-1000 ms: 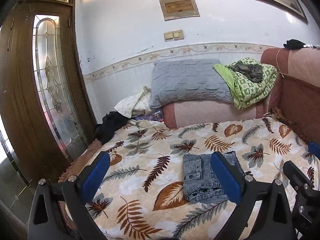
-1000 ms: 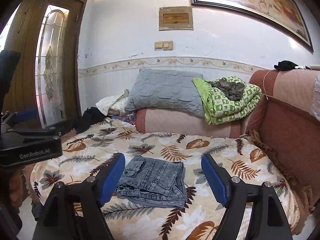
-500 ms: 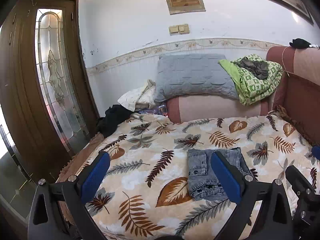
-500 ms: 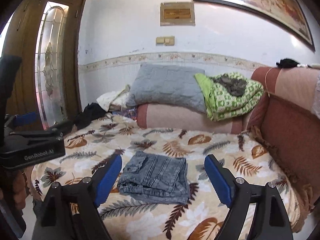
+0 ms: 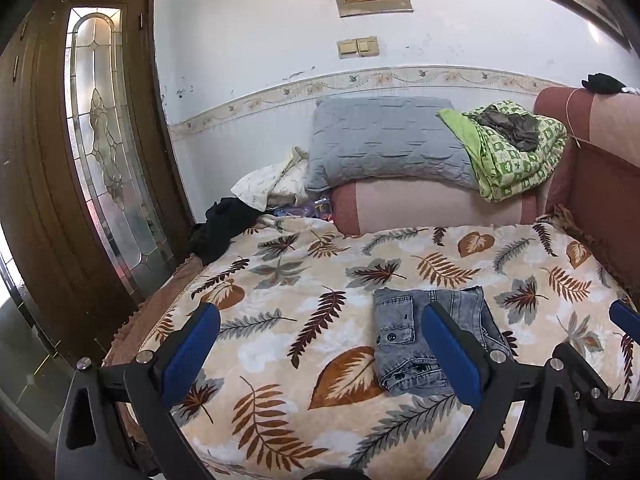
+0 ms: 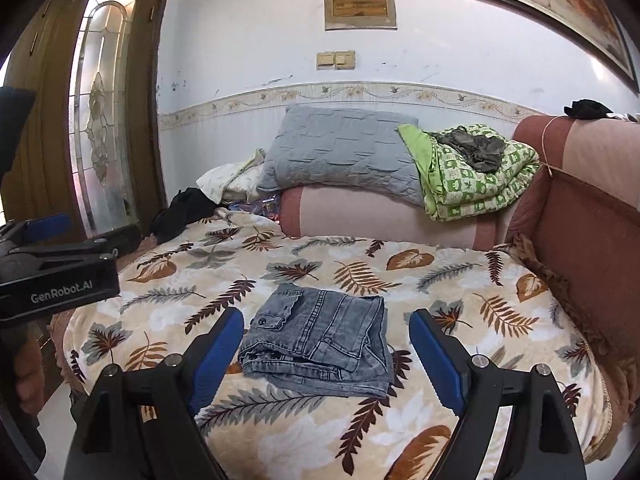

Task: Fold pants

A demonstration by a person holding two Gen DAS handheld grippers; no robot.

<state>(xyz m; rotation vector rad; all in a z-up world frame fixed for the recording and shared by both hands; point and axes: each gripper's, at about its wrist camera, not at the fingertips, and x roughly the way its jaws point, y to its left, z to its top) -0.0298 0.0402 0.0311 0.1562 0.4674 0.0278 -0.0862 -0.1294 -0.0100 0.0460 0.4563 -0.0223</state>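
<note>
Both my claws pull back since earlier frame. Pants (image 6: pixel 320 344) lie folded on bedspread (image 6: pixel 460 280), 12 o'clock. Left gripper (image 5: pixel 320 344), right gripper (image 6: pixel 326 344) spread, empty. Folding judged complete; next: withdraw.

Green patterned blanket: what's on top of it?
A crumpled dark olive garment lies on top of the folded green blanket, which rests on the pink bolster. What lies under the garment is hidden.

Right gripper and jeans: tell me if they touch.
Apart. The right wrist view shows the right gripper open, its jaws held on either side of the folded jeans with leaf-print blanket visible between each jaw and the denim.
</note>
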